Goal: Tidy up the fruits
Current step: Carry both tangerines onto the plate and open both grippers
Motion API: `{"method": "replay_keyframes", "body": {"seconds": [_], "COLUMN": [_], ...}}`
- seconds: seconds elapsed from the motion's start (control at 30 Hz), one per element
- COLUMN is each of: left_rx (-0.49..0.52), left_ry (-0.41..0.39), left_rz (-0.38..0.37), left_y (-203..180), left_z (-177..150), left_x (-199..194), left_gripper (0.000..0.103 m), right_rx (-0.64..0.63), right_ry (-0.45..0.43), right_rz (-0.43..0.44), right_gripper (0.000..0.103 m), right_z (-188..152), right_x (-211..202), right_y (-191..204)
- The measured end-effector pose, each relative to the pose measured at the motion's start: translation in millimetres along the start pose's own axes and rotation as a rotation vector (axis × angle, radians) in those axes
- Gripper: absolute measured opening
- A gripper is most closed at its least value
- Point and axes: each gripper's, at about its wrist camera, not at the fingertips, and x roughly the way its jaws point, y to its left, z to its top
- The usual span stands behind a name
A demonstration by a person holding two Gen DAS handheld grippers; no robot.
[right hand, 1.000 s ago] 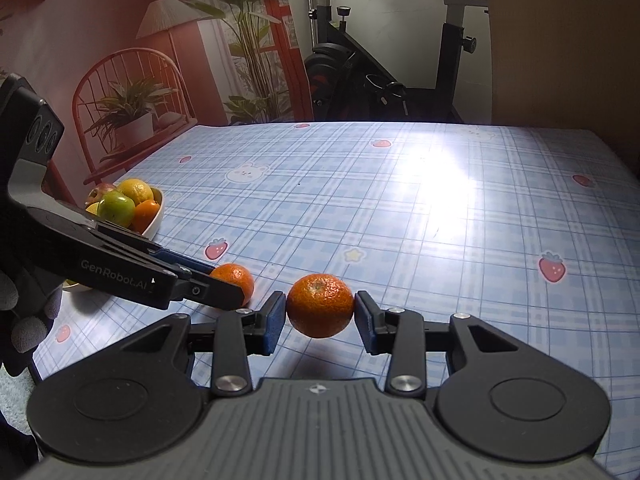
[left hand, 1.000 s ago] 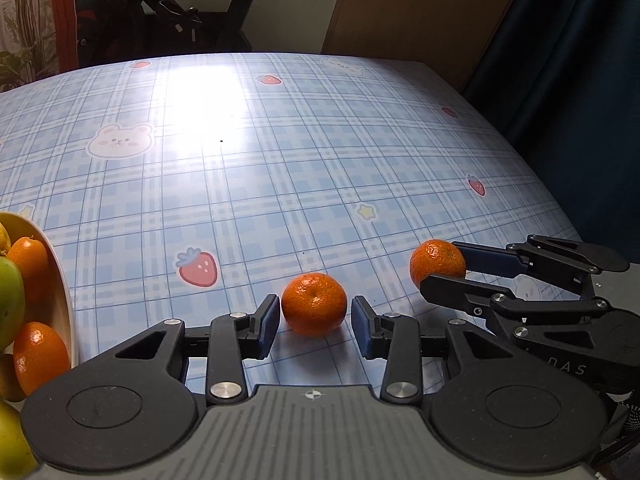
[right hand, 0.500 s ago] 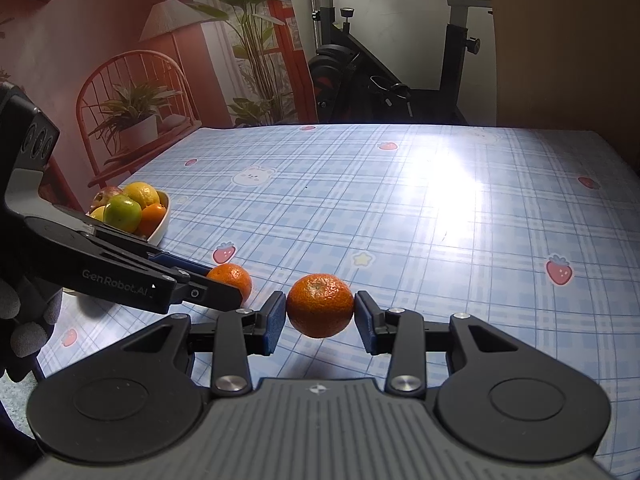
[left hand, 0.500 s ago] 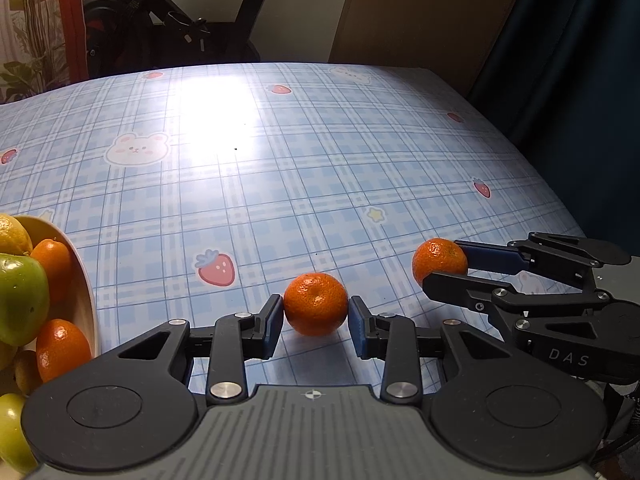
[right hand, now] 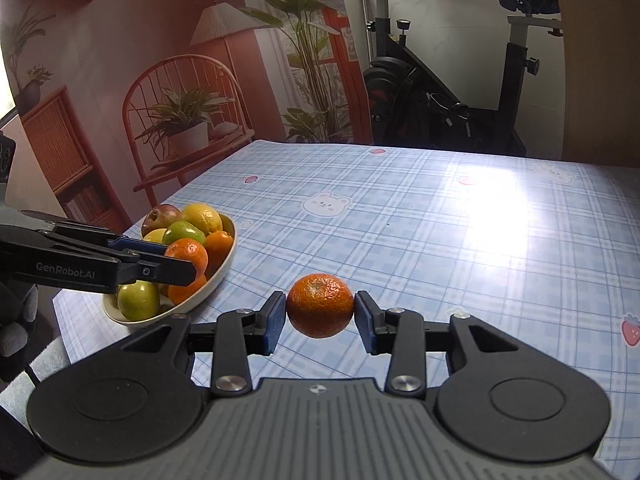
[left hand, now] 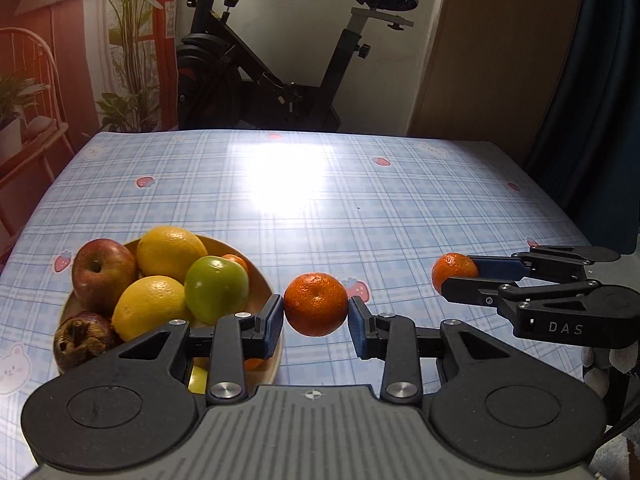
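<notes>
My left gripper [left hand: 315, 312] is shut on an orange mandarin [left hand: 315, 305], held clear of the table just right of a bowl [left hand: 265, 280] heaped with apples, lemons and mandarins. My right gripper [right hand: 320, 316] is shut on a second mandarin [right hand: 320, 305], also lifted off the cloth. In the left wrist view the right gripper [left hand: 468, 278] shows at the right with its mandarin [left hand: 454, 270]. In the right wrist view the left gripper [right hand: 188, 258] hangs beside the bowl [right hand: 218, 274] with its mandarin [right hand: 188, 253].
The table wears a blue checked cloth [left hand: 320, 200] printed with strawberries and bears. An exercise bike [left hand: 280, 60] stands behind the far edge, a red chair with a potted plant [right hand: 188, 120] off the left side, a dark curtain [left hand: 592, 80] to the right.
Both grippers have lifted their mandarins off the cloth and swung left toward the bowl. The left gripper's jaws closed onto its mandarin; the bowl came fully into the left wrist view.
</notes>
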Motion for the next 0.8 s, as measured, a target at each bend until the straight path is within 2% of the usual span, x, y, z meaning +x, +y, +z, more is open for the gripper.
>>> {"method": "replay_keyframes", "body": {"seconds": [0.37, 0.47, 0.6, 0.73, 0.8], "left_rx": [-0.190, -0.217, -0.199, -0.106, -0.095], "left_ry": [-0.061, -0.071, -0.059, -0.041, -0.027], "left_rz": [0.148, 0.158, 0.122, 0.094, 0.081], "left_y": [85.3, 98.4, 94.7, 77.1, 75.5], "left_z": [6.9, 9.8, 4.4, -13.6, -18.5], "left_x": [-51.1, -57.8, -58.1, -51.9, -46.0], "left_gripper": [0.037, 0.037, 0.037, 0.037, 0.037], "right_rx": [-0.136, -0.168, -0.195, -0.206, -0.203], "right_ry": [0.028, 0.051, 0.073, 0.072, 0.071], "right_rz": [0.145, 0.180, 0.206, 0.198, 0.186], "right_gripper": [0.041, 0.041, 0.041, 0.041, 0.040], "right_z": [31.7, 31.5, 27.1, 30.2, 32.1], "right_x": [55.4, 66.6, 75.2, 76.5, 76.3], "right_y": [67.5, 88.0, 107.8, 118.7, 117.8]}}
